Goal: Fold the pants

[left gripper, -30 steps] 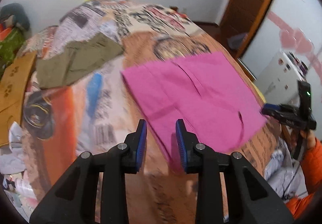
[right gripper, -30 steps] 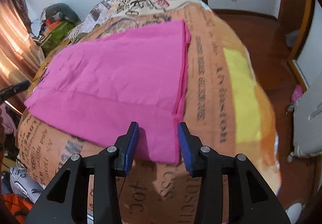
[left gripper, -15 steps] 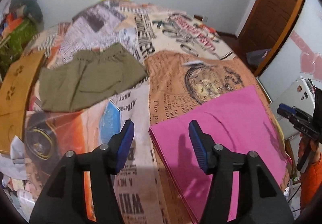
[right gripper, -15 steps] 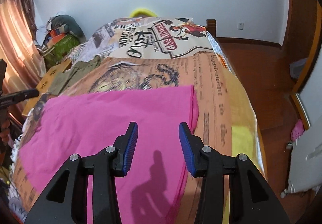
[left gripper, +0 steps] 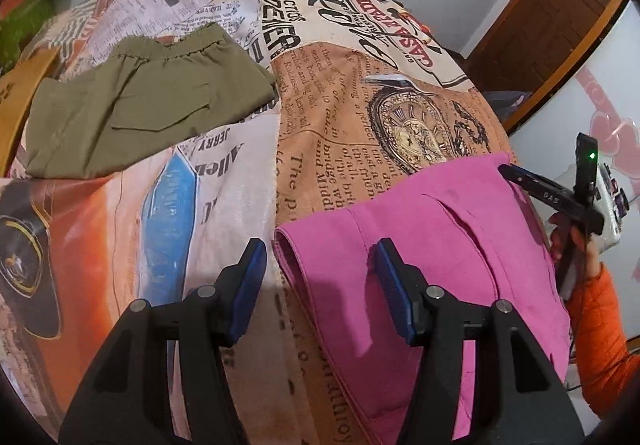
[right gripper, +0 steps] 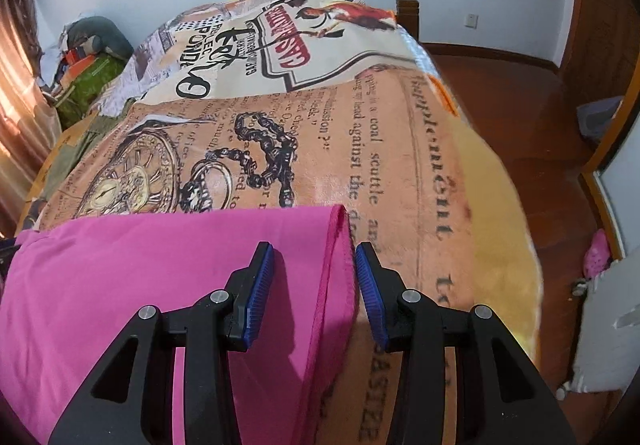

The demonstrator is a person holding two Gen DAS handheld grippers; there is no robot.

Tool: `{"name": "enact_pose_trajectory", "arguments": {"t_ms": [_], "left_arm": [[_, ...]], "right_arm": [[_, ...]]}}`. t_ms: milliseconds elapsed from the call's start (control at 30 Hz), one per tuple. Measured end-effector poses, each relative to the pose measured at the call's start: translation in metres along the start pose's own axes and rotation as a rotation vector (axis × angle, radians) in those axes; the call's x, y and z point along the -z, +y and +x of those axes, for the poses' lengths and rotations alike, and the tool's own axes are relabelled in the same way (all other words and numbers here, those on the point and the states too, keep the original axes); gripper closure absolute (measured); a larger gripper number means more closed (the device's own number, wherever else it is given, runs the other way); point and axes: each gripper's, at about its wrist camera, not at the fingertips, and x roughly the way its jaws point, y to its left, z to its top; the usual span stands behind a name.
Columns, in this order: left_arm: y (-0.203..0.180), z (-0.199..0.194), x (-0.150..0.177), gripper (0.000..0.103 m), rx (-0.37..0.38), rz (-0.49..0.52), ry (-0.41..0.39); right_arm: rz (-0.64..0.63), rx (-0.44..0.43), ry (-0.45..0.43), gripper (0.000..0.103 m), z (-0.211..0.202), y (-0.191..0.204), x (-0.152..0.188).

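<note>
The pink pants (left gripper: 440,245) lie partly folded on the bedspread (left gripper: 320,105); likely another fold remains. Both grippers, left (left gripper: 320,281) and right (right gripper: 314,285), jaws just opening, straddle the pants' far corners, gripping nothing

soft daylight, fisheye-warped edges, slight motion blur.

Pants (left gripper: 440,245) lie on the bedspread (left gripper: 320,117), shorts (left gripper: 140,105) well apart to their left

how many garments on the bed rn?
2: pink pants on the near side, under both grippers; olive shorts far left, near the bed's edge. Others may lie out of view.
</note>
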Motion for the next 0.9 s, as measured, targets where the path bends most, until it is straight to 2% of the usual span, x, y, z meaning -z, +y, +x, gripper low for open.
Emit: {"name": "enact_pose_trajectory", "arguments": {"t_ms": [33,67,100,167,233,267,333,400,433,500,567,633,700,733,767,833,900], "left_arm": [[-0.001,0.000,-0.001,0.055,0.004,0.000,0.001],[-0.002,-0.001,-0.001,0.057,0.019,0.001,0.003],[-0.004,-0.002,-0.001,0.059,0.014,0.002,-0.001],[-0.008,-0.003,0.000,0.072,0.014,0.015,-0.011],[-0.014,-0.006,0.000,0.082,0.003,0.035,-0.023],[-0.018,-0.008,0.000,0.085,-0.023,0.056,-0.037],[-0.023,-0.013,0.001,0.085,-0.053,0.088,-0.055],[-0.023,-0.016,0.002,0.085,-0.089,0.103,-0.069],[-0.023,-0.015,0.003,0.085,-0.102,0.115,-0.065],[-0.023,-0.011,0.005,0.084,-0.138,0.139,-0.050],[-0.029,-0.009,0.008,0.078,-0.207,0.184,-0.055],[-0.030,-0.016,0.006,0.077,-0.253,0.205,-0.064],[-0.027,-0.025,0.002,0.077,-0.240,0.188,-0.070],[-0.025,-0.032,-0.001,0.077,-0.224,0.174,-0.080],[-0.025,-0.040,-0.005,0.077,-0.206,0.164,-0.094],[-0.029,-0.051,-0.011,0.076,-0.160,0.163,-0.115],[-0.038,-0.054,-0.014,0.072,-0.119,0.162,-0.120]], "right_arm": [[-0.004,-0.009,-0.011,0.061,0.000,0.001,0.001],[-0.013,-0.015,-0.013,0.065,-0.001,0.002,0.000],[-0.026,-0.029,-0.020,0.077,-0.003,0.005,0.001],[-0.041,-0.038,-0.018,0.096,-0.002,0.009,0.001],[-0.069,-0.021,-0.031,0.097,-0.004,0.013,0.002],[-0.081,-0.008,-0.038,0.099,-0.005,0.014,0.001],[-0.089,0.009,-0.065,0.100,-0.009,0.014,-0.001],[-0.104,0.077,-0.096,0.102,-0.013,0.012,-0.004],[-0.107,0.079,-0.092,0.102,-0.010,0.010,-0.007],[-0.079,0.045,-0.039,0.102,-0.002,0.005,-0.010],[-0.112,0.073,-0.025,0.102,-0.001,0.010,-0.009],[-0.122,0.093,-0.007,0.101,-0.005,0.015,-0.010],[-0.100,0.098,-0.004,0.091,-0.013,0.016,-0.013],[-0.086,0.078,-0.009,0.086,-0.023,0.018,-0.016],[-0.081,0.062,-0.021,0.075,-0.028,0.020,-0.017],[-0.077,0.005,-0.055,0.063,-0.046,0.029,-0.020],[-0.087,-0.065,-0.060,0.063,-0.057,0.043,-0.020]]}}
